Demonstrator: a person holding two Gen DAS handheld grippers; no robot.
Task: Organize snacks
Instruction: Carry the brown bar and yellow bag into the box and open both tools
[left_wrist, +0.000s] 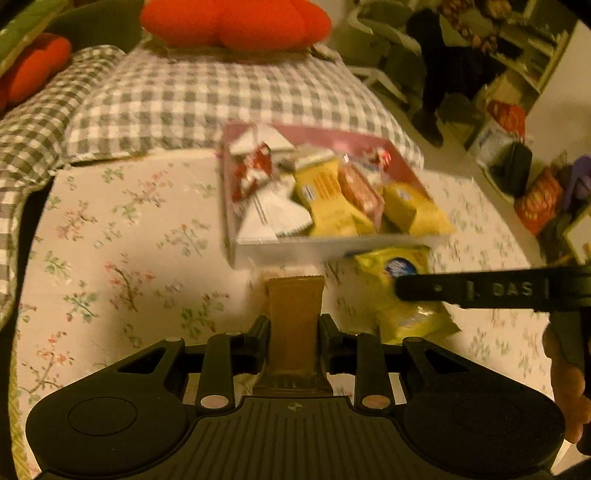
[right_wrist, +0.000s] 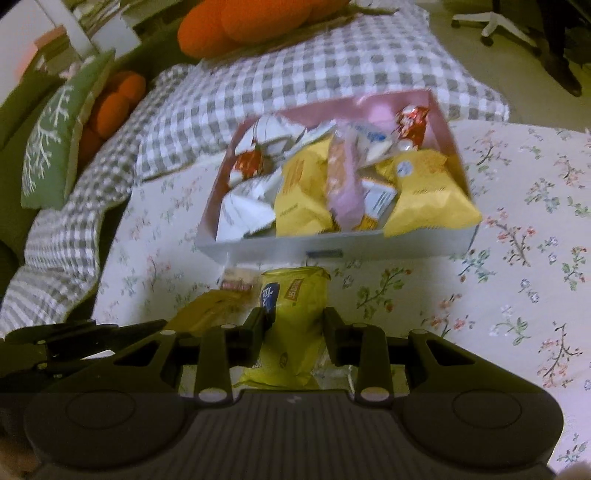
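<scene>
got the left gripper (left_wrist: 293, 325) clamped on a brown bar (left_wrist: 294, 314) and the right gripper (right_wrist: 294, 325) pinching a yellow packet (right_wrist: 293, 321), so i'd lift both clear over the box (right_wrist: 332, 249) wall before dropping them in.

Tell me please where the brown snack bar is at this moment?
The brown snack bar sits low in the middle of the left wrist view, clamped in the left gripper, just before the near wall of the snack box, with a yellow packet to its right.

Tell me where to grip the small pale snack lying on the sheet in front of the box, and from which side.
Grip the small pale snack across its short width, from above. It lies flat on the floral sheet, the box blocks its far side.
</scene>
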